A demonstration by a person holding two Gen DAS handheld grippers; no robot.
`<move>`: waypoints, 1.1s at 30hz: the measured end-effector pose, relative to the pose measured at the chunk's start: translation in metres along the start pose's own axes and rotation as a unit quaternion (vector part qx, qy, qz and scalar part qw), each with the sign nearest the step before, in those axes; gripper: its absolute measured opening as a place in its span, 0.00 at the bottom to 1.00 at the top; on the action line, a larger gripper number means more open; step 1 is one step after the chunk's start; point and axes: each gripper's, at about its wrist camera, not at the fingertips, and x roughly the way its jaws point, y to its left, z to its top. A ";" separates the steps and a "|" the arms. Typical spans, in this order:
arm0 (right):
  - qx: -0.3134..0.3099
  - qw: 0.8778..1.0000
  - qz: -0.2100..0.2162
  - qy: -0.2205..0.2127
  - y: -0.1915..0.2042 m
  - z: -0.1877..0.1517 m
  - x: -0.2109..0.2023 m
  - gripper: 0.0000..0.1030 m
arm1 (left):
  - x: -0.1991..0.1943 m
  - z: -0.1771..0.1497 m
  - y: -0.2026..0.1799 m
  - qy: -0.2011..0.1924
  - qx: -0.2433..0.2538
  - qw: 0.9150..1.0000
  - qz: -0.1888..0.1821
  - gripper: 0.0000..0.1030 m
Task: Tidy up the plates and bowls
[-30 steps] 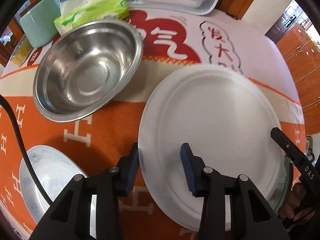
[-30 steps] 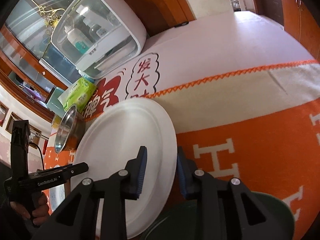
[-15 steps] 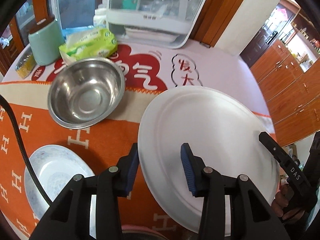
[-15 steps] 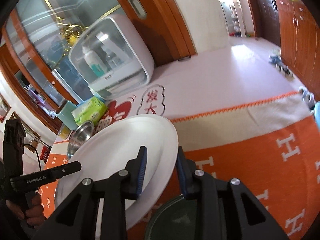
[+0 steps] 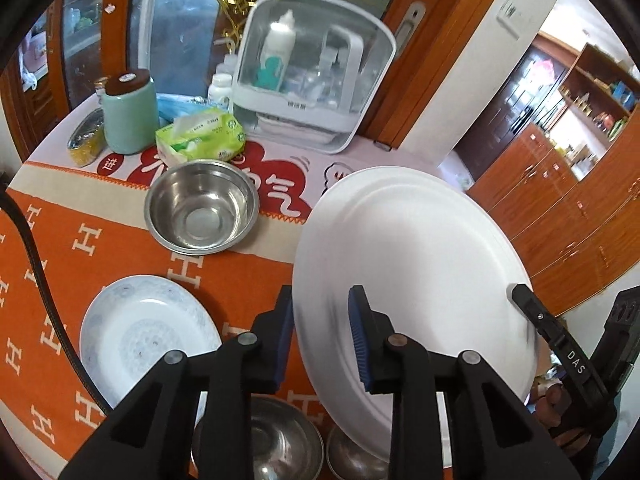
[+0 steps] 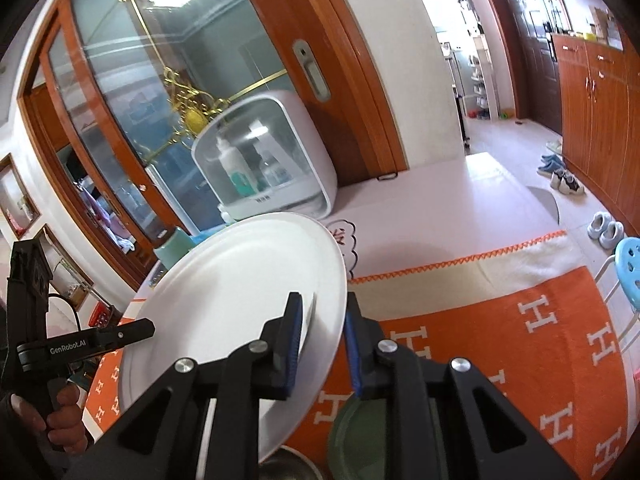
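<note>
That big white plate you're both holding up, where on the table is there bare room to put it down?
Bare cloth lies on the orange tablecloth toward the blue stool. Crowded: the steel bowl, patterned plate and tissue pack fill the other side of the big white plate.

Right gripper closing jaws on right rim of large white plate, rim sitting between blue pads. Plate tilting, filling frame centre-left, raised above orange cloth. Left gripper reaching in at plate's left edge, hand gripping handle at lower left. Green dish peeking at bottom centre. White clear-lidded box standing behind plate.
</note>
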 end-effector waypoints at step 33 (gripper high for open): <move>-0.031 0.998 -0.047 -0.019 0.138 -0.151 -0.136 0.19 | -0.170 -0.136 0.097 -0.035 0.032 0.998 -0.032 0.25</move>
